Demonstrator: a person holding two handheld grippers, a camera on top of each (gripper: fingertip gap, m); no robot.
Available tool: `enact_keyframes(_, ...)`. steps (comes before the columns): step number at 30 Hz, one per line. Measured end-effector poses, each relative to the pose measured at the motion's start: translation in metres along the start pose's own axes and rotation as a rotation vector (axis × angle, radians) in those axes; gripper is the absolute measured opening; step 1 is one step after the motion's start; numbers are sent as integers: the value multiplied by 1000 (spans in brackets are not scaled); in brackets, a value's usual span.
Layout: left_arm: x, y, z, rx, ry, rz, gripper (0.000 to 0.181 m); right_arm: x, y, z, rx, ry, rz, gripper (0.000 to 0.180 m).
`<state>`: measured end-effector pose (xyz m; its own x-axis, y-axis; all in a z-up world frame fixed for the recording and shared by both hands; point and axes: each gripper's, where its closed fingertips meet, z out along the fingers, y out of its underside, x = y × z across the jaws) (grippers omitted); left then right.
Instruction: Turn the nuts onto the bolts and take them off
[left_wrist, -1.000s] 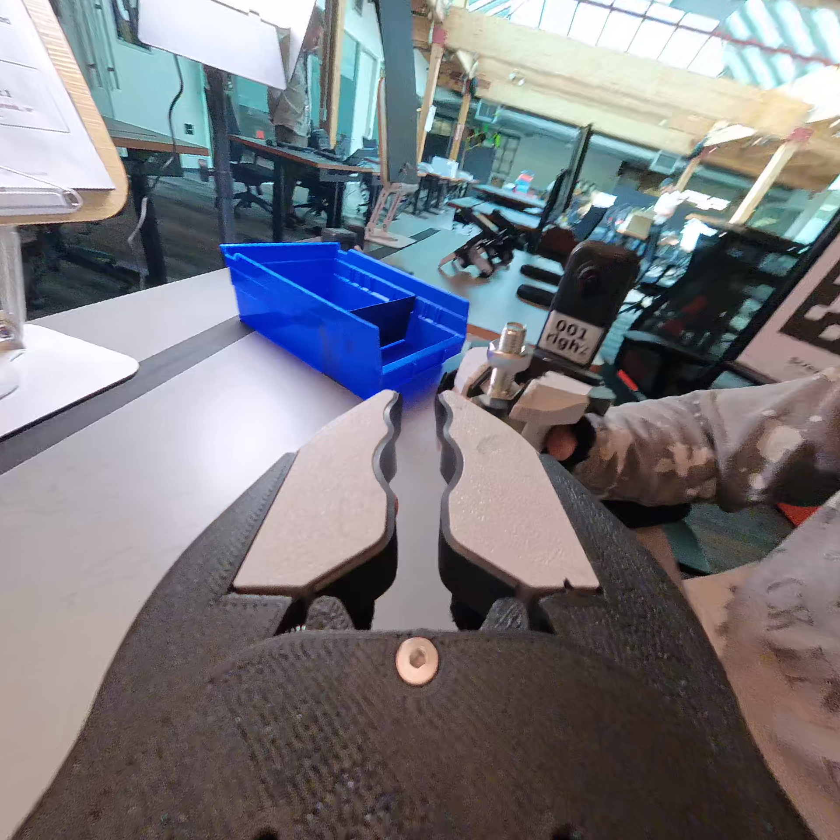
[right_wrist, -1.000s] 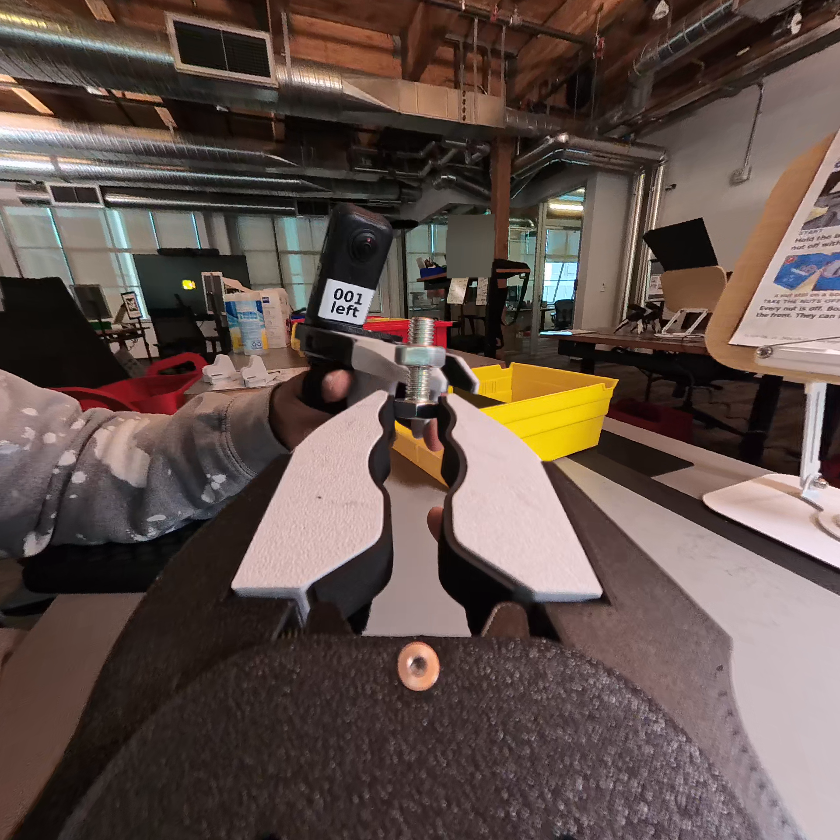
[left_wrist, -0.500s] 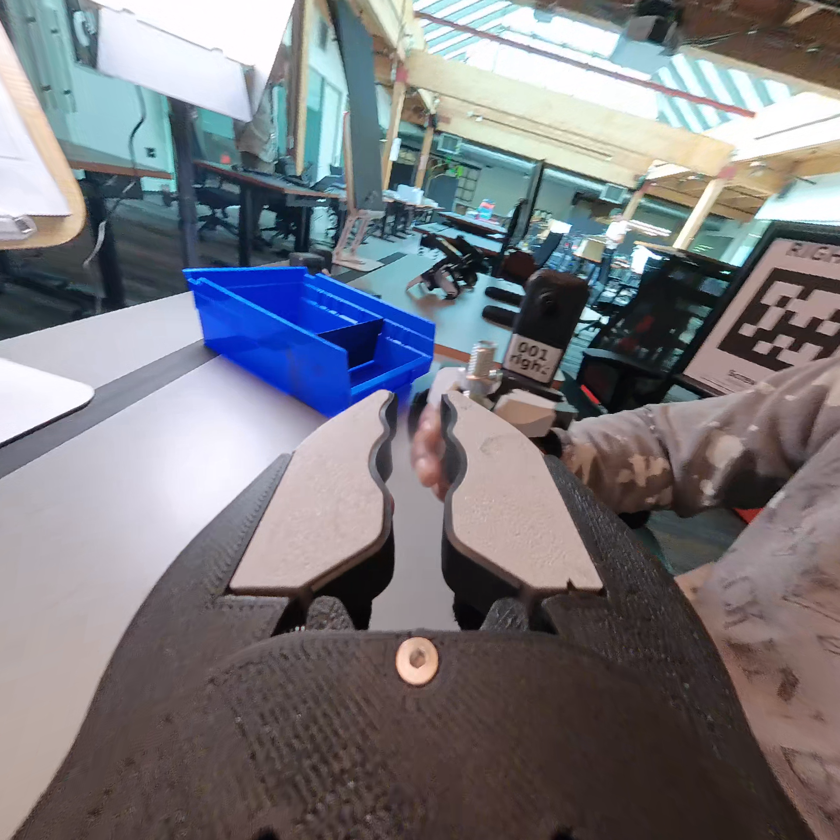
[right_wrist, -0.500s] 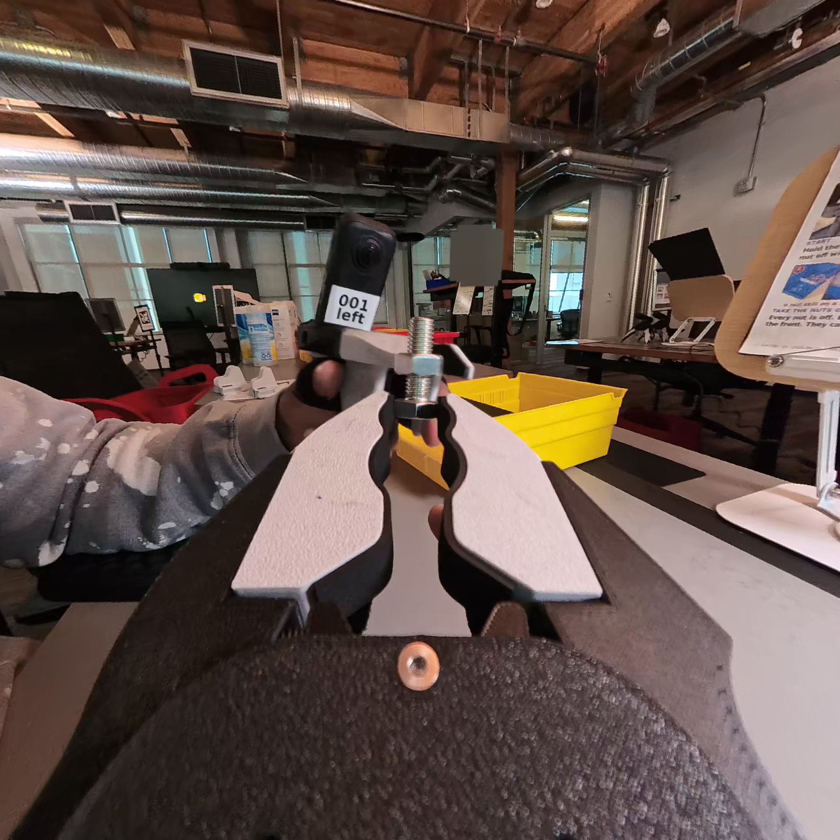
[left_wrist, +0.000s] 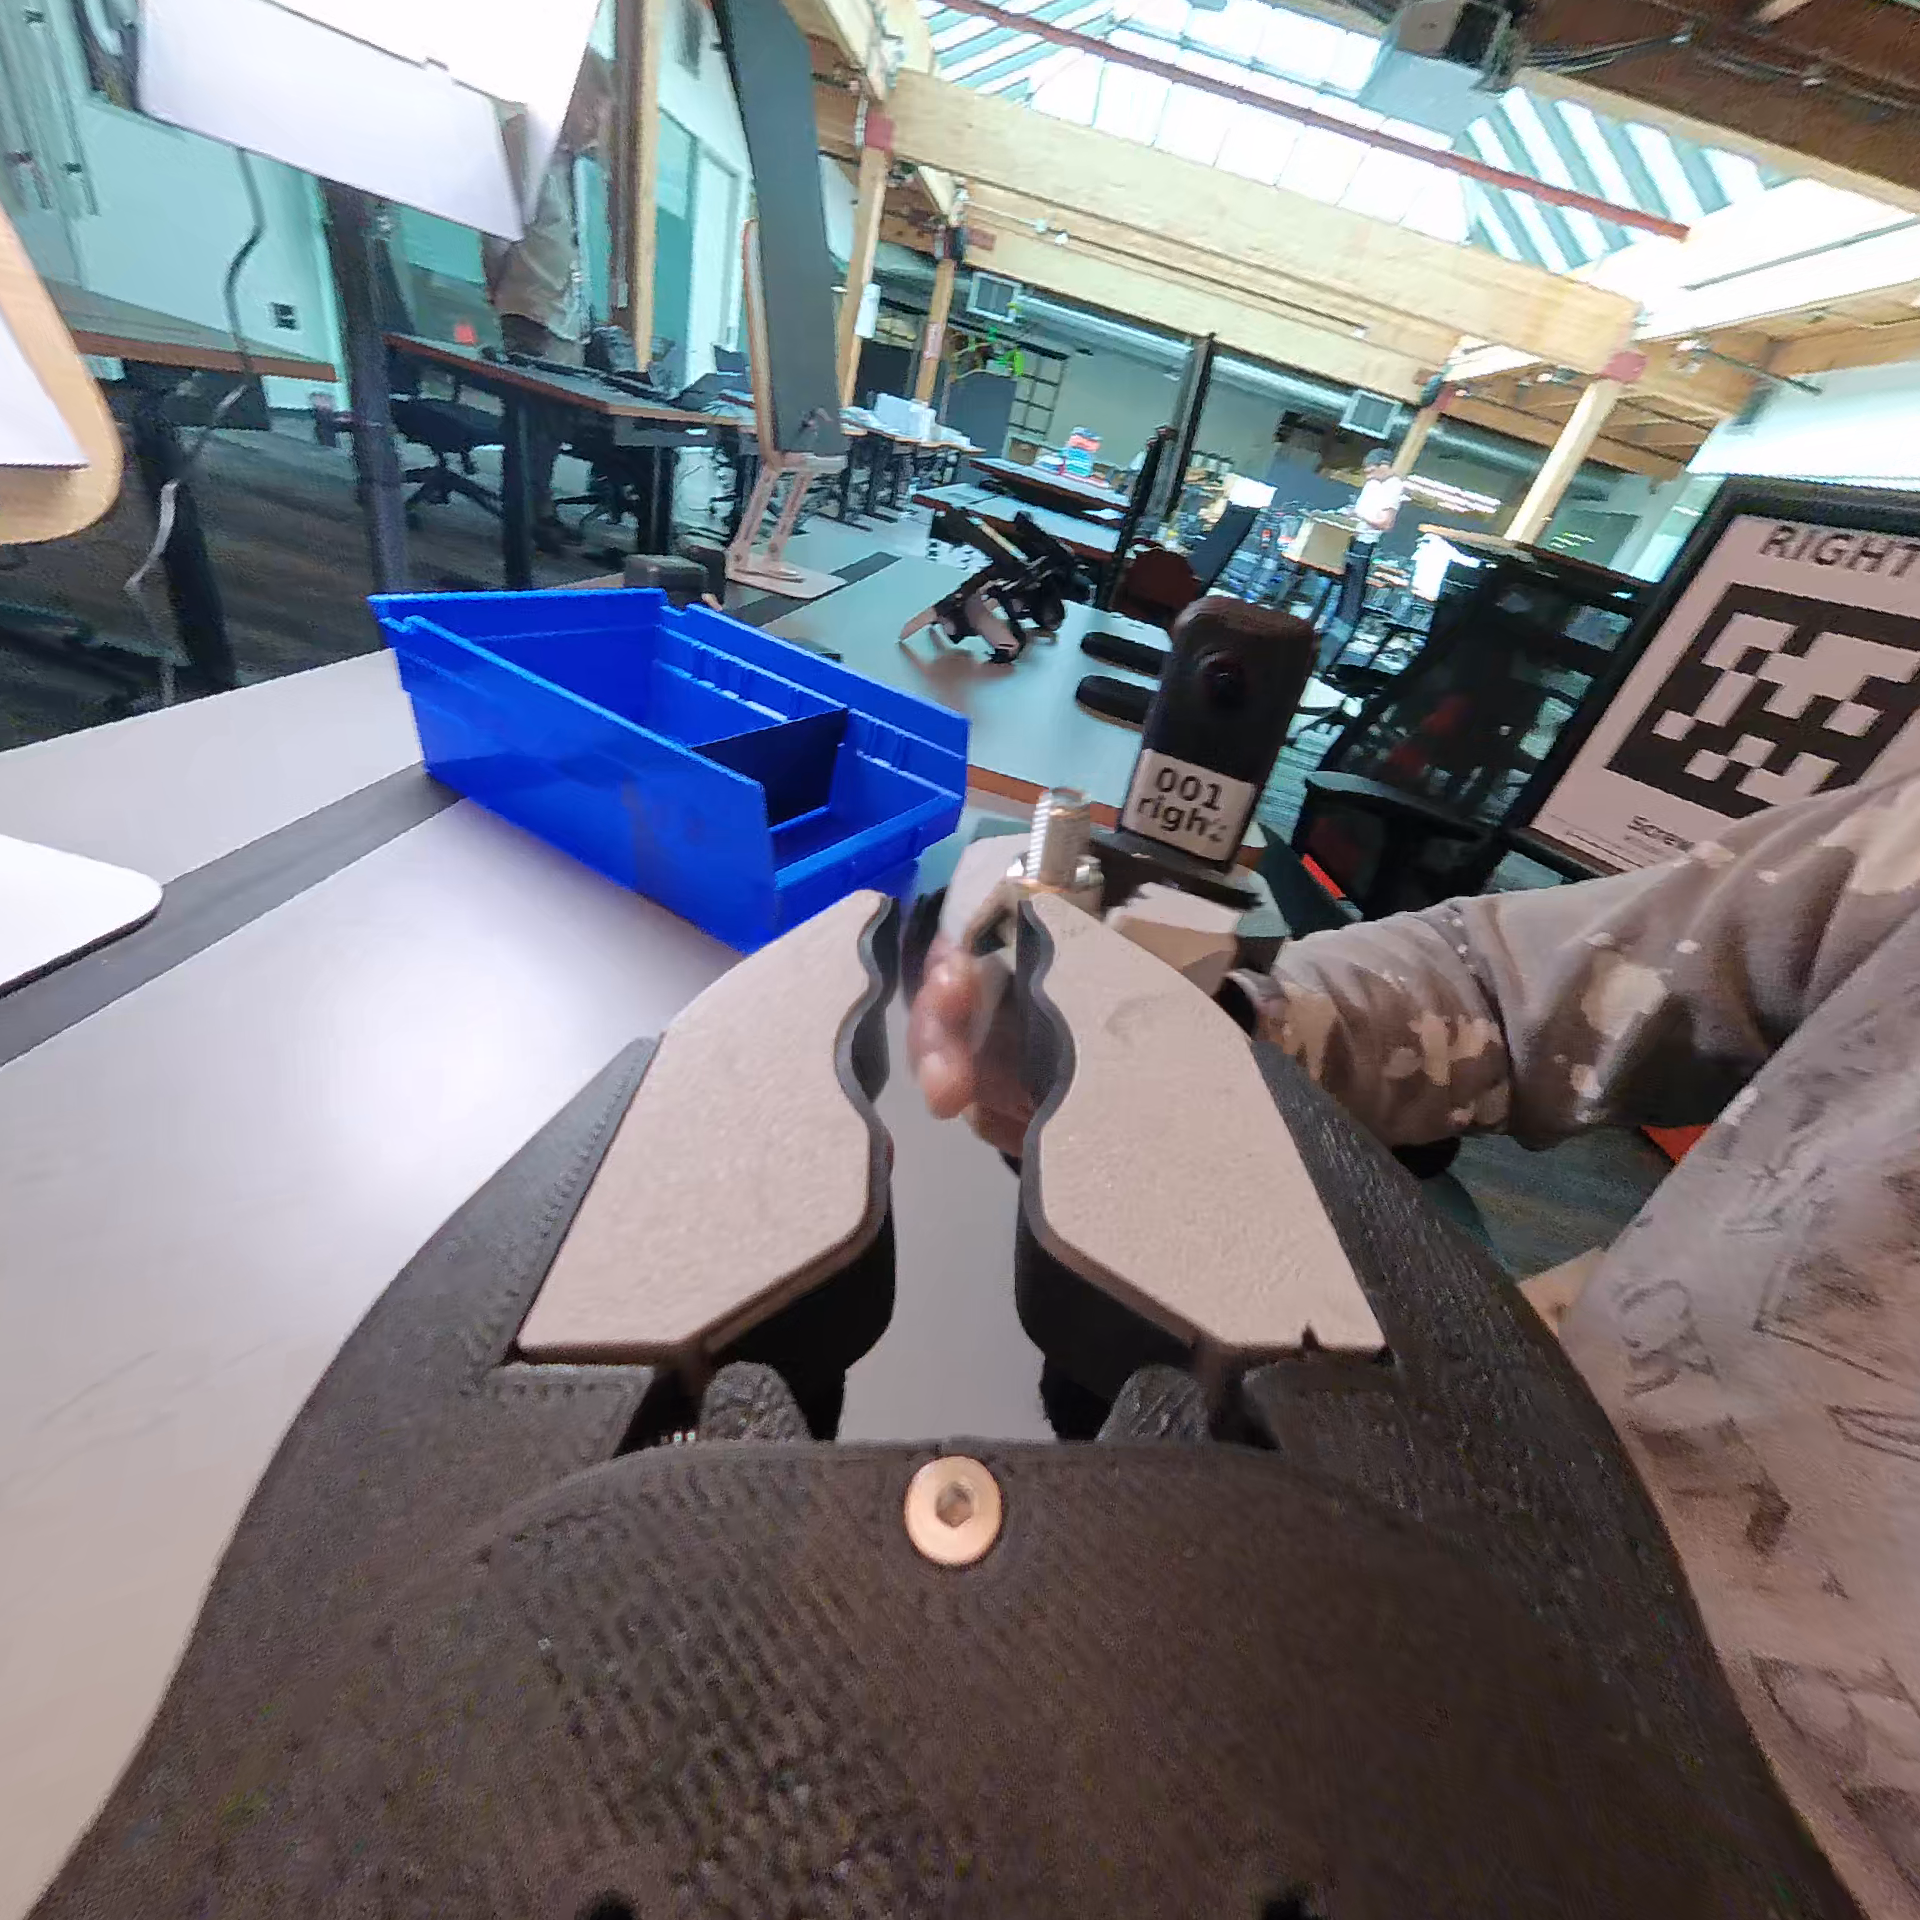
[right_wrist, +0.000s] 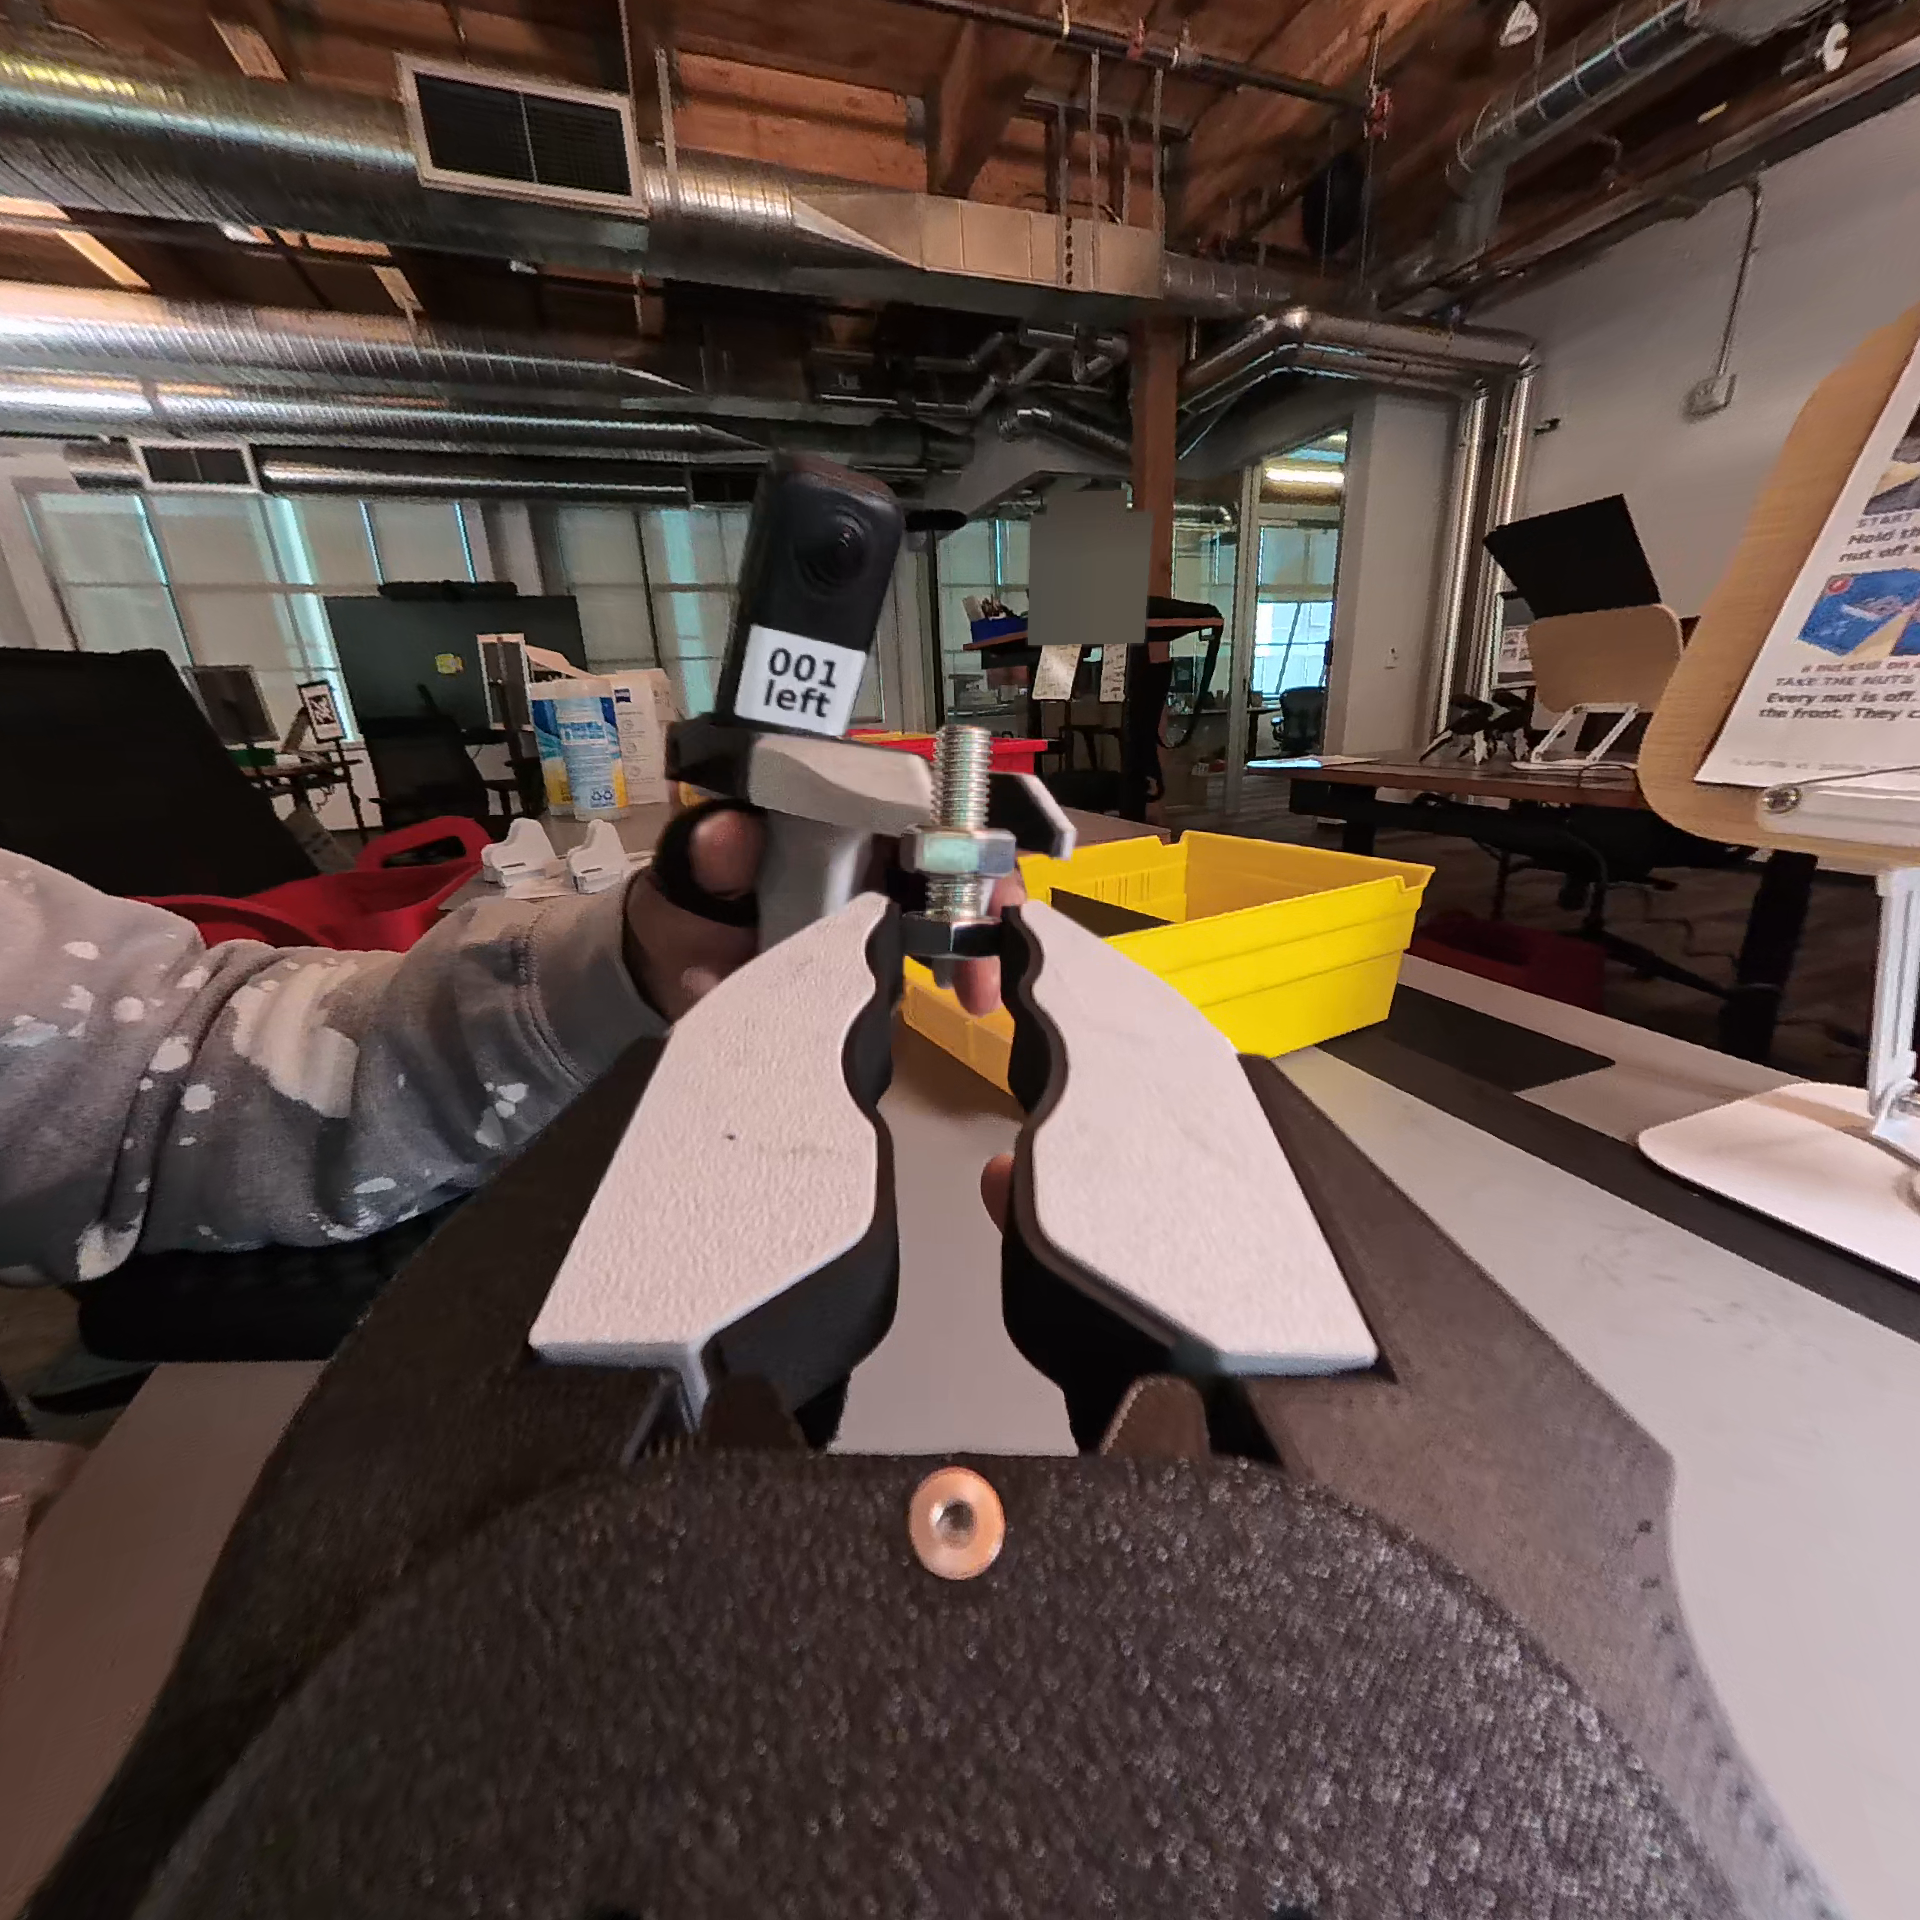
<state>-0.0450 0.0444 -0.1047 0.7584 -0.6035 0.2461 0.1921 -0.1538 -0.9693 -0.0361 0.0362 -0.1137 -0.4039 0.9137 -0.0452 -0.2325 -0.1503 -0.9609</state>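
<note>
Right wrist view shows it best: the right gripper (right_wrist: 951, 935) is clenched on the head of the bolt (right_wrist: 961, 800), holding it upright in the air above the grey table (right_wrist: 1558, 1247) so the threaded shank sticks straight up where the other tool can reach it. Left gripper (right_wrist: 935, 821) comes in from the far side at nut (right_wrist: 958, 854) height, and its fingers look like they sit around the nut, but whether they're actually clamped on it I can't tell; in the left wrist view its own tips (left_wrist: 951, 925) are motion-blurred with a narrow gap between them. Bolt's bright zinc-looking steel with clean threads, and the hex nut sits low on the shank, just above the head, so my guess is it's threaded well on. Yellow bin (right_wrist: 1247, 914) sits behind, blue bin (left_wrist: 675, 748) on the other side.
</note>
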Motion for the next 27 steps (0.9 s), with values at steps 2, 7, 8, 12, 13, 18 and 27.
enact_keyframes(2,12,1,4,-3,47,5,25,1,3,1,-10,10,-1,18)
enact_keyframes(7,-7,8,4,-61,-70,2,8,0,-1,0,13,-4,18,18)
enact_keyframes(8,-21,13,1,-94,-156,29,10,-2,-3,-1,18,-14,29,18)
enact_keyframes(12,-14,10,1,-73,-108,42,16,-2,-2,0,10,-10,18,18)
enact_keyframes(13,-10,10,3,-72,-97,50,17,0,0,0,6,-6,22,18)
enact_keyframes(18,12,7,8,-49,34,14,27,4,6,1,-21,17,17,18)
enact_keyframes(27,-10,7,0,-44,-57,6,19,2,1,-1,-4,5,19,18)
